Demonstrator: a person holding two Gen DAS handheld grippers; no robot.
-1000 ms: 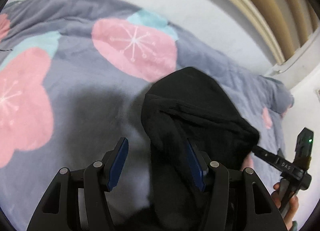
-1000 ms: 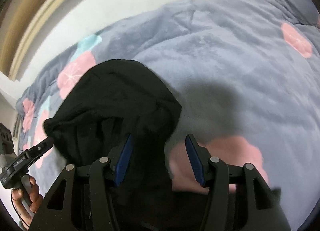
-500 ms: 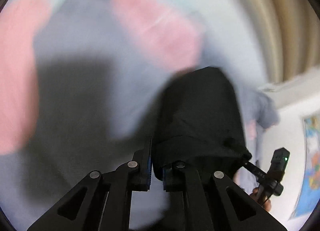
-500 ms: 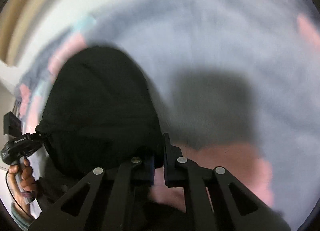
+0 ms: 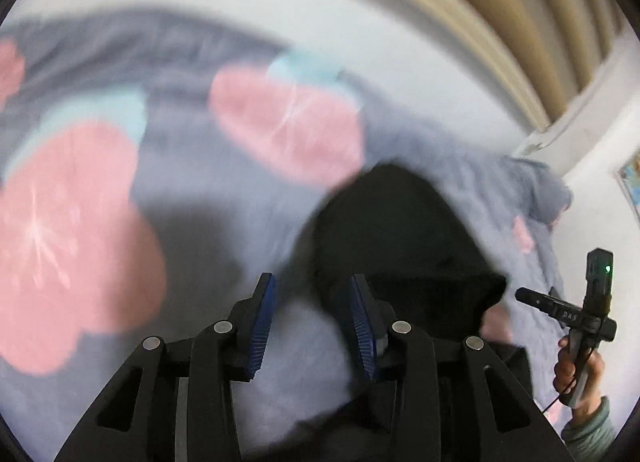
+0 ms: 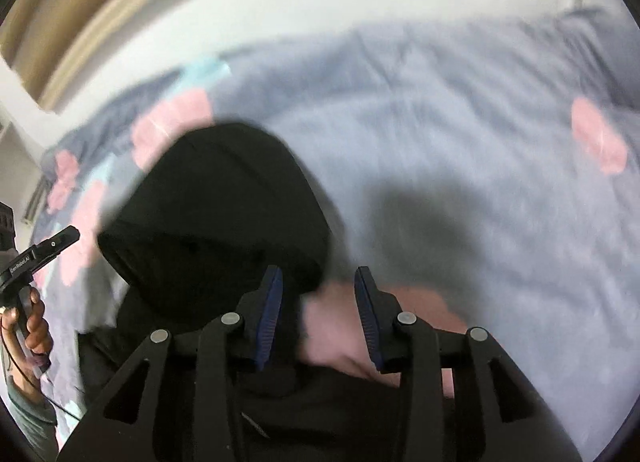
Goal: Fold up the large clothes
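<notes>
Left wrist view, motion-blurred. A grey duvet (image 5: 224, 198) with large pink flowers (image 5: 68, 246) and pale teal leaves is spread over the bed; its surface reads as soft and lightly wrinkled. To the left of the tongs, broad open duvet is seen, bounded at the top by a white wall (image 5: 320, 22) and tan curtain folds (image 5: 520, 14). The left tongs (image 5: 312, 326) are spread, blue ribbed pads (image 5: 262, 330) apart, nothing between them but duvet. The black garment (image 5: 400, 246) lies on the bed just right of centre, a rounded hood-like mound with a folded lower edge; its left edge sits behind the right-hand pad, contact not resolvable. Matte, dark fabric, detail lost to blur. At the far right the right tongs (image 5: 524, 296) are seen side-on, near the garment's right corner, held by a hand (image 5: 576, 370); from this view their state cannot be told.

Right wrist view, also blurred. At the far left the left tongs (image 6: 68, 236) point toward the garment's left corner, apart from it. The garment (image 6: 224, 222) occupies left of centre, its domed top toward the wall (image 6: 320, 2). The right tongs (image 6: 318, 314) are spread, pads (image 6: 270, 322) apart over a pink flower patch; the left pad lies against or just beside the garment's right edge. To the right, a wide stretch of duvet (image 6: 480, 166) lies open up to its bunched far edge.
</notes>
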